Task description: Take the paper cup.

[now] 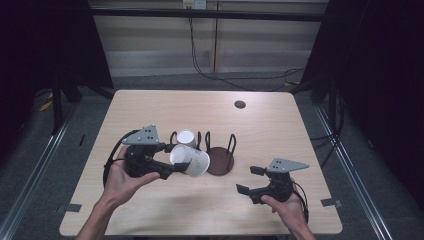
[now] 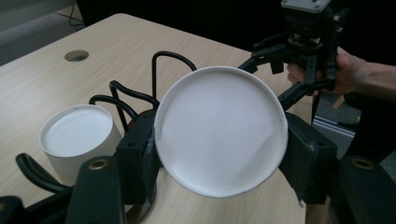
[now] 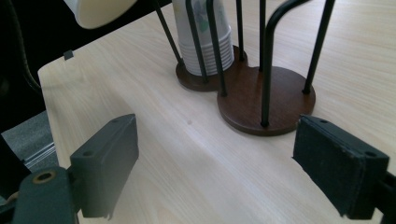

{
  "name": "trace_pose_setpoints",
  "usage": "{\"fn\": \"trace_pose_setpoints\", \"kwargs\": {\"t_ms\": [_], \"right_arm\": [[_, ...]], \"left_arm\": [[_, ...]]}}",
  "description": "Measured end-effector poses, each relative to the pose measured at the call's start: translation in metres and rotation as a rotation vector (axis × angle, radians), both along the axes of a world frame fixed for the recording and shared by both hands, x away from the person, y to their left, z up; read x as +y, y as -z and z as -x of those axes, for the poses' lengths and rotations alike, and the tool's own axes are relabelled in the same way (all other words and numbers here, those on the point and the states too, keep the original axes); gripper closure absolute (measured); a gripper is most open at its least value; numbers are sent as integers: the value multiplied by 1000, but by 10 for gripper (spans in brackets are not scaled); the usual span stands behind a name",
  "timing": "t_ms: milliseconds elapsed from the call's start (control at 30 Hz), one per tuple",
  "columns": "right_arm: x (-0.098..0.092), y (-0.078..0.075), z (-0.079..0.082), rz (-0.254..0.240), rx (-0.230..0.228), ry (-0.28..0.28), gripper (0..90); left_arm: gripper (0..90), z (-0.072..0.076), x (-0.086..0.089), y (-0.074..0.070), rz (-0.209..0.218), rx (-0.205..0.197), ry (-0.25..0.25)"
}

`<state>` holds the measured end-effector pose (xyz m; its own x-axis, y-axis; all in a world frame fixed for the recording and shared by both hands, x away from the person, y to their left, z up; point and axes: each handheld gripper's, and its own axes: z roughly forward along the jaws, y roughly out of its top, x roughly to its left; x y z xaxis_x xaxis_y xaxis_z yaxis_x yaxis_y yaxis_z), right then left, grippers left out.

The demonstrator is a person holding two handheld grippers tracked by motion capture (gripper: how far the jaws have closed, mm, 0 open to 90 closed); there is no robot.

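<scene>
Left gripper clamped on paper cup, tilted above table; right gripper released

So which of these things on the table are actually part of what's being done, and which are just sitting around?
Part of the job:
- paper cup, lying sideways, clamped in the left gripper
- stack of cups in the holder
- wire cup holder, one bay free
- right gripper, jaws open, nothing between them

Just lying about:
- round hole in the table
- cables on the floor
</scene>
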<state>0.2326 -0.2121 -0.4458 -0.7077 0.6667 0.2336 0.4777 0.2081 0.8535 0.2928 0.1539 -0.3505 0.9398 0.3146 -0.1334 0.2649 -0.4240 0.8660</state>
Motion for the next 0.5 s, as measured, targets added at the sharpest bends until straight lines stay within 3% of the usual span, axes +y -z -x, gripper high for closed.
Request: {"fn": "trace_pose_setpoints", "kwargs": {"t_ms": [233, 267, 333, 500], "right_arm": [[14, -13, -8, -26, -27, -54, 140], [17, -14, -9, -34, -31, -62, 140], [23, -18, -11, -40, -41, -82, 140], [33, -25, -14, -54, -56, -114, 140]], "left_arm": [[367, 0, 0, 12, 9, 35, 13], [367, 1, -1, 16, 26, 51, 16], [367, 4, -3, 20, 7, 48, 16], [367, 7, -7, 27, 10, 58, 29]]}}
